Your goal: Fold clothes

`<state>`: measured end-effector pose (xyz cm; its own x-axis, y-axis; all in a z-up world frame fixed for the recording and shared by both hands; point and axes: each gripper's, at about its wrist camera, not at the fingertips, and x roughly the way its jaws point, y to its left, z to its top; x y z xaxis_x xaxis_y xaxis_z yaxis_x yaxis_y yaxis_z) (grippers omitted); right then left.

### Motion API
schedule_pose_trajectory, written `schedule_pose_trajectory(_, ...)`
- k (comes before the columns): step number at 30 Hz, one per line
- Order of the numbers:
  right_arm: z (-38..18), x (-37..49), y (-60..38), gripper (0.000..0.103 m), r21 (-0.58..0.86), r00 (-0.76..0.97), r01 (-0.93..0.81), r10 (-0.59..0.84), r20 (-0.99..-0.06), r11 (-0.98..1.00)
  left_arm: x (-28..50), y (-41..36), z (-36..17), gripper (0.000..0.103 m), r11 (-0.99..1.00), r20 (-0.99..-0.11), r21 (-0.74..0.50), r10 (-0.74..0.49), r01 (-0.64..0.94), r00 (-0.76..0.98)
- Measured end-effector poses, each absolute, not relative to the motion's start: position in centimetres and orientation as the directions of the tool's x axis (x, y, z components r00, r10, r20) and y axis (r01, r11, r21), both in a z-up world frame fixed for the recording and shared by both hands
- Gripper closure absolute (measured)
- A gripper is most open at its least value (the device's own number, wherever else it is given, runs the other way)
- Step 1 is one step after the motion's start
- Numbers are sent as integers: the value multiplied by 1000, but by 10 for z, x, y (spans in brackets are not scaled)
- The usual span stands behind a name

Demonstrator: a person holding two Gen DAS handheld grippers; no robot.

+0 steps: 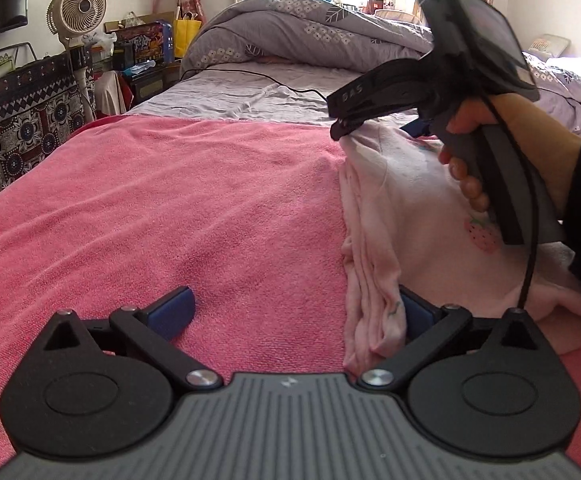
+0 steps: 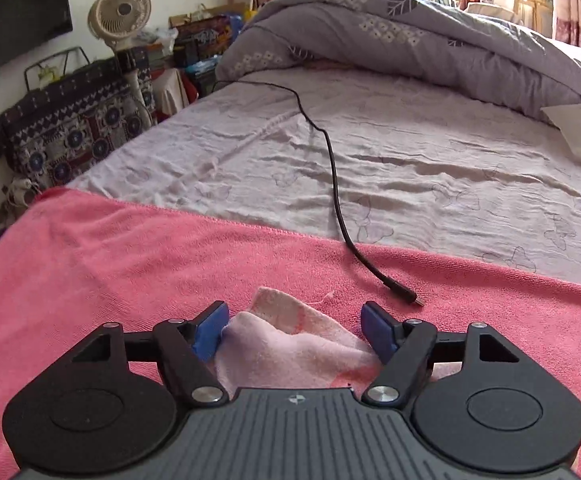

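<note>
My right gripper [image 2: 294, 330]: jaws apart, the blue pads standing either side of a corner of the pale pink folded cotton garment with strawberry print [image 2: 290, 348]; the cloth touches the left pad but nothing is pinched.
My left gripper [image 1: 296, 314]: jaws wide apart, empty, low over the coral-pink terry towel [image 1: 150, 200]; its right pad sits just against the garment's stacked edge.
Garment's place: on the right part of the towel, near me, with its folded edge running near to far in the left view.
Long axis: near to far, so I judge the next fold would be made across it, far end toward near or the reverse.
Nearer hand: the right is at the far end, the left at the near end; each has its own end.
Left view alone shows: the whole folded stack, the strawberry print, my right hand [image 1: 470, 148] on the handle.
Right view alone shows: the gap at the right pads, and the loose black cable [image 2: 338, 184] whose plug lies on the towel just beyond the garment's corner.
</note>
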<state>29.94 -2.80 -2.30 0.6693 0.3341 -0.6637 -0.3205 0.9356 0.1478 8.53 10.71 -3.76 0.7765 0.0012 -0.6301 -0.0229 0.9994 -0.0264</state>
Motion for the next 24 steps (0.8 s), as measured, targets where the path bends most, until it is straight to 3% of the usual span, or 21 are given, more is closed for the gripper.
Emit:
schedule_pose_trajectory(3, -2, 278, -52, 30, 192, 708, -308, 359, -608, 932, 85, 106, -37, 0, 999, -630, -27, 1, -23, 776)
schedule_pose_trajectory(6, 7, 264, -55, 26, 65, 762, -277, 260, -593, 959, 85, 107, -37, 0, 999, -631, -26, 2, -24, 776)
schedule_pose_trajectory(10, -23, 297, -28, 22, -34, 743, -263, 180, -644, 964, 86, 107, -37, 0, 999, -631, -26, 3, -25, 776)
schedule_pose_trajectory(12, -35, 320, -16, 30, -12, 707, -224, 154, -690, 975, 87, 108, -38, 0, 999, -631, -30, -1, -24, 776)
schedule_pose_trajectory(13, -33, 324, -17, 39, 42, 703, -216, 185, -686, 976, 87, 109, -38, 0, 999, -631, -35, -4, -24, 776)
schedule_pose_trajectory(14, -26, 318, -25, 40, 115, 726, -230, 249, -642, 966, 86, 109, -37, 0, 999, -631, -36, -4, -24, 776)
schedule_pose_trajectory(17, -3, 295, -54, 18, 292, 781, -268, 385, -492, 918, 86, 109, -37, 0, 999, -631, -37, -5, -24, 775)
schedule_pose_trajectory(18, 6, 286, -62, 11, 289, 788, -257, 373, -490, 922, 86, 109, -37, 0, 999, -632, -37, -5, -24, 775)
schedule_pose_trajectory(19, 14, 277, -69, 11, 271, 791, -250, 357, -497, 930, 86, 109, -37, 0, 999, -631, -36, -4, -24, 775)
schedule_pose_trajectory(24, 3, 246, -52, 3, -93, 776, -250, 143, -614, 964, 86, 108, -37, 0, 999, -632, -32, 0, -27, 775)
